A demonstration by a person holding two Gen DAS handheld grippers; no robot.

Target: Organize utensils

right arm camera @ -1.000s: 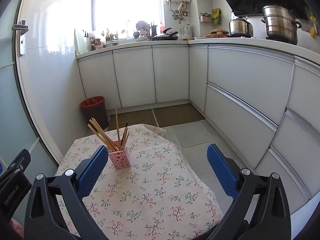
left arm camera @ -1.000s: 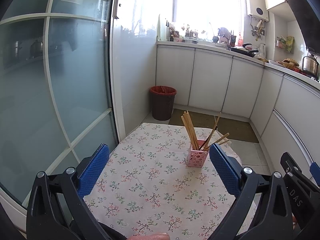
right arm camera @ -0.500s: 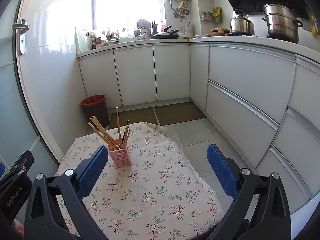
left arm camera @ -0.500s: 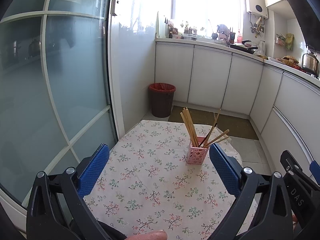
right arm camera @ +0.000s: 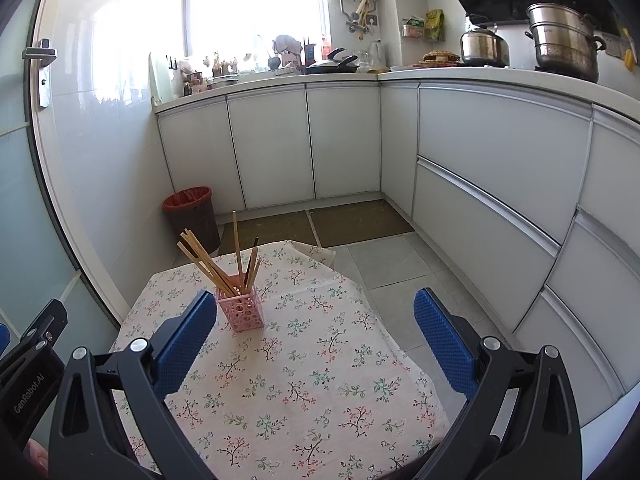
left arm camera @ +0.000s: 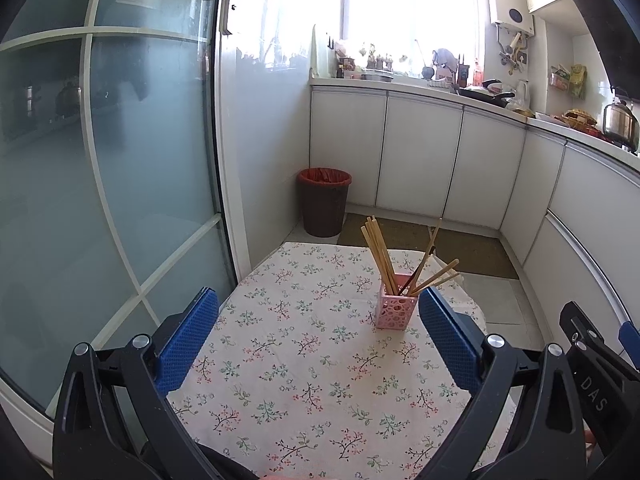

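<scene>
Your left tongs are spread wide with nothing between the blue pads, and your right tongs gape just as wide, equally empty. Both hang above a small table covered by a cream cloth printed with little flowering sprigs.

Around you is a narrow kitchen: white cupboards run under a pale counter crowded with bottles and pans beneath a bright window. In the right view, steel pots stand at 1 o'clock. A dark bin with a red liner sits on the floor at 12 o'clock in the left view, beside a frosted glass sliding door. Brown mats lie on the grey tiles past the table.

You can read "DAS" on the black body at the lower right edge of the left view, and "GenRobot.AI" on the one at the lower left edge of the right view.

The pink holder, square with round holes in its walls, stands upright on the cloth toward the far side of the table, at 1 o'clock in the left view and 11 o'clock in the right. Wooden chopsticks lean out of it, fanned in several directions, one of them dark.
</scene>
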